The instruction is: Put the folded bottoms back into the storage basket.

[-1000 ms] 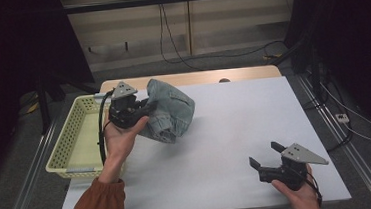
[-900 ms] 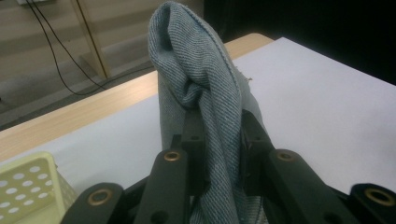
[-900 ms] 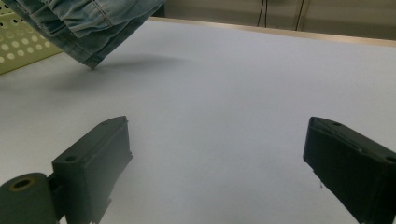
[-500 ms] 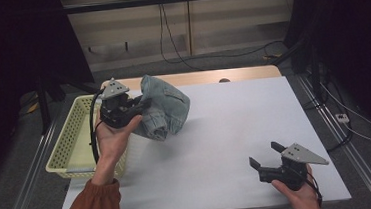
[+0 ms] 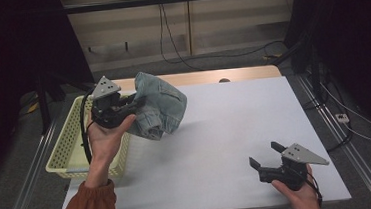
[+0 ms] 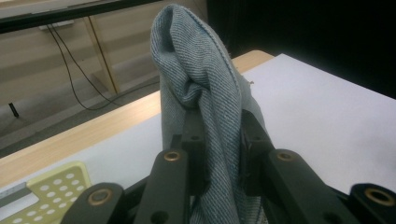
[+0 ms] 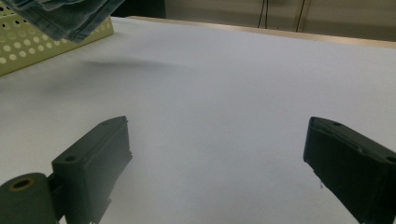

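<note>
A bundle of blue denim cloth (image 5: 159,105) hangs clear of the white table, beside the yellow basket. My left gripper (image 5: 132,104) is shut on it; in the left gripper view the denim cloth (image 6: 205,88) is pinched between the two black jaws and rises above them. A corner of the denim cloth (image 7: 65,16) hangs into the top left of the right gripper view. My right gripper (image 5: 268,154) rests low at the table's near right corner, open, with bare table between its jaws in the right gripper view (image 7: 217,154).
A pale yellow perforated basket (image 5: 66,149) stands at the table's left edge, partly under my left hand. The white table top (image 5: 235,125) stretches between the two grippers. A wooden strip (image 5: 206,77) borders its far edge. Cables hang behind.
My left gripper has risen and moved left toward the basket, carrying the denim with it. The right gripper has stayed where it was.
</note>
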{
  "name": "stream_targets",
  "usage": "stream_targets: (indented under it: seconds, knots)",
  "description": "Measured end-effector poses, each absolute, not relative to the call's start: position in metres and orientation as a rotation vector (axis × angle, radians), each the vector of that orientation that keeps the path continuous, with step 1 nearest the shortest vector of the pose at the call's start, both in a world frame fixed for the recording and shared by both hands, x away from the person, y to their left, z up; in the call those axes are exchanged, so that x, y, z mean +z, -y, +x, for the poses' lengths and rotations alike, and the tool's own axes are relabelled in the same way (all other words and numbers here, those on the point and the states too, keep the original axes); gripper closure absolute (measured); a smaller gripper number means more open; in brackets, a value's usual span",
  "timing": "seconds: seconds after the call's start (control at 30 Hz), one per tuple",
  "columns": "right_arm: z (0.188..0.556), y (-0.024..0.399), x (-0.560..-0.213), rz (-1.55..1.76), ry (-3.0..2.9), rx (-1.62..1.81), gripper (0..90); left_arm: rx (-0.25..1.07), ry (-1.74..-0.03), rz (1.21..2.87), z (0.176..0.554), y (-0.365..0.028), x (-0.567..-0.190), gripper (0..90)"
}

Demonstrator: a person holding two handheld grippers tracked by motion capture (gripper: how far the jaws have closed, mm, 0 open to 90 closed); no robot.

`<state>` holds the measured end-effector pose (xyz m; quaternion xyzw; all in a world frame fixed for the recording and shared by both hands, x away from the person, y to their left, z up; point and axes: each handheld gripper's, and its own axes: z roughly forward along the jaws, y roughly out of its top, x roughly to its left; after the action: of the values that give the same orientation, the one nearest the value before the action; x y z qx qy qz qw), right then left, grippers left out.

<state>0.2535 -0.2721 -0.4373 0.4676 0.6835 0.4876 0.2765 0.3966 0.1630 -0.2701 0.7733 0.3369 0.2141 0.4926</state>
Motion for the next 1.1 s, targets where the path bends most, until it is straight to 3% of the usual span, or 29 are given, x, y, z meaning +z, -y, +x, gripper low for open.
stream_targets:
  seconds: [1.1]
  knots:
    - [0.253, 0.272, -0.437, 1.251, -1.839, 1.311, 7.3, 0.590, -0.835, 1.781, 0.377, -0.208, -0.240, 76.6]
